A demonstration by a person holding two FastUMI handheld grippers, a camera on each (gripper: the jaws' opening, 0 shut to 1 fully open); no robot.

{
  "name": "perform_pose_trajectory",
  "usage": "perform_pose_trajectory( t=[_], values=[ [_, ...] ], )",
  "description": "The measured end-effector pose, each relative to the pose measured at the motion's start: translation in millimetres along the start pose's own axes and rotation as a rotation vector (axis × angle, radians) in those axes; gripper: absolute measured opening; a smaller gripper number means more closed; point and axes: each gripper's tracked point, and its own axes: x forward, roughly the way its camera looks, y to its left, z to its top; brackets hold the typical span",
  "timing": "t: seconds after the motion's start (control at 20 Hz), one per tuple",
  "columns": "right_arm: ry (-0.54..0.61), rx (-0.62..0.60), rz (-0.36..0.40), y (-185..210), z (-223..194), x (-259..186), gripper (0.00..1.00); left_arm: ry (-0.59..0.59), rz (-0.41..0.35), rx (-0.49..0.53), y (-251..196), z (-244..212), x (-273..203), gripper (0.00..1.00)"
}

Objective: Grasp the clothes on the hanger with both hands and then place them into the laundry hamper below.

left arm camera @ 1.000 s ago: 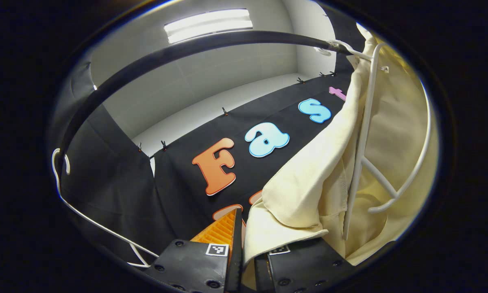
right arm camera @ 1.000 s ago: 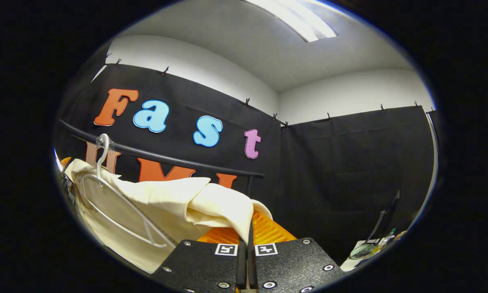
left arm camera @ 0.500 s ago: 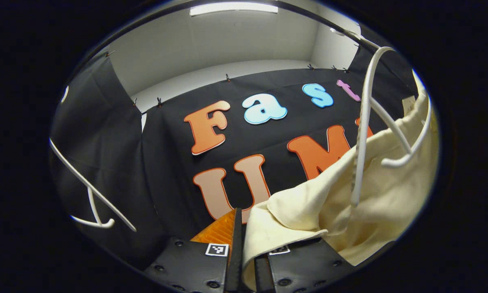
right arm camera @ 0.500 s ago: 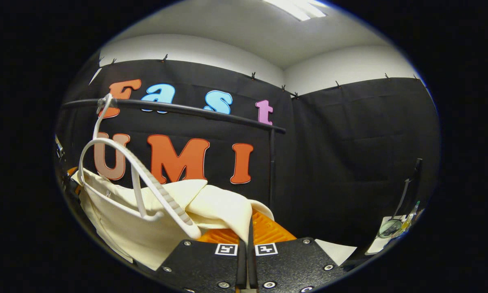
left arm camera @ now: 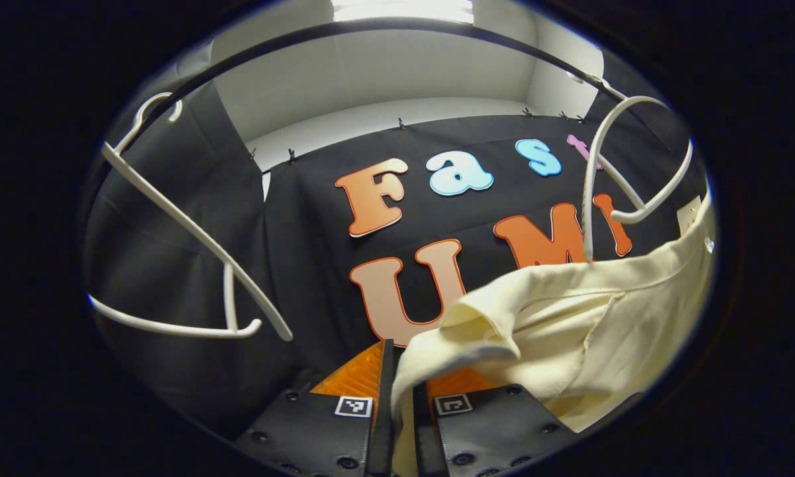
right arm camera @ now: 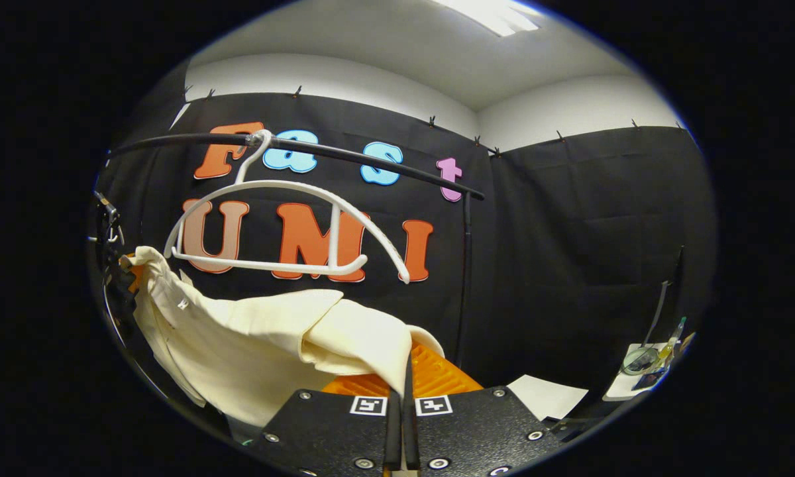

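I have my left gripper (left arm camera: pixel 398 391) pinched tight on one edge of the cream garment (left arm camera: pixel 589 318), the cloth fed down between both fingers, and my right gripper (right arm camera: pixel 403 391) is clamped on another fold of the same garment (right arm camera: pixel 252 338), its fingers pressed together with the fabric caught in the slit. The garment sags between my two tools, below the white hanger (right arm camera: pixel 285 225) and clear of it in the right gripper view; that hanger's hook sits on the black rail (right arm camera: pixel 364 162), and the hanger itself is bare. In the left gripper view the same hanger (left arm camera: pixel 603 165) rises above the cloth's top edge, and a second white hanger (left arm camera: pixel 192 265) hangs bare, well apart on the other side, from the rail (left arm camera: pixel 371 30) overhead.
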Motion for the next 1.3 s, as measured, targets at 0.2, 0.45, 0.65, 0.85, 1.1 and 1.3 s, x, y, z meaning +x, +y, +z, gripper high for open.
perform_pose_trajectory(
  t=[0.2, 0.45, 0.65, 0.85, 1.1, 1.3],
  values=[
    [-0.018, -0.001, -0.019, 2.9, 4.3, -46.3, 0.01, 0.031, -0.039, -0.062, 12.9, 3.9, -35.8, 0.21],
    [-0.027, 0.077, 0.012, 16.9, 9.2, -90.3, 0.01, 0.081, -0.169, -0.124, 0.4, -3.1, -83.4, 0.14],
    [0.002, 0.074, 0.07, 38.2, -4.8, -116.9, 0.01, 0.176, -0.313, -0.279, -22.9, -10.8, -134.9, 0.16],
    [0.049, 0.128, 0.153, 74.4, -23.1, -137.1, 0.01, 0.265, -0.423, -0.375, -44.0, -13.2, -177.8, 0.15],
    [0.11, 0.119, 0.296, 135.7, -39.4, -152.9, 0.02, 0.315, -0.57, -0.487, -80.5, 17.1, -221.8, 0.22],
    [0.17, 0.097, 0.377, 181.4, -63.3, -147.1, 0.02, 0.375, -0.682, -0.547, -113.2, 18.8, -249.0, 0.22]
  ],
)
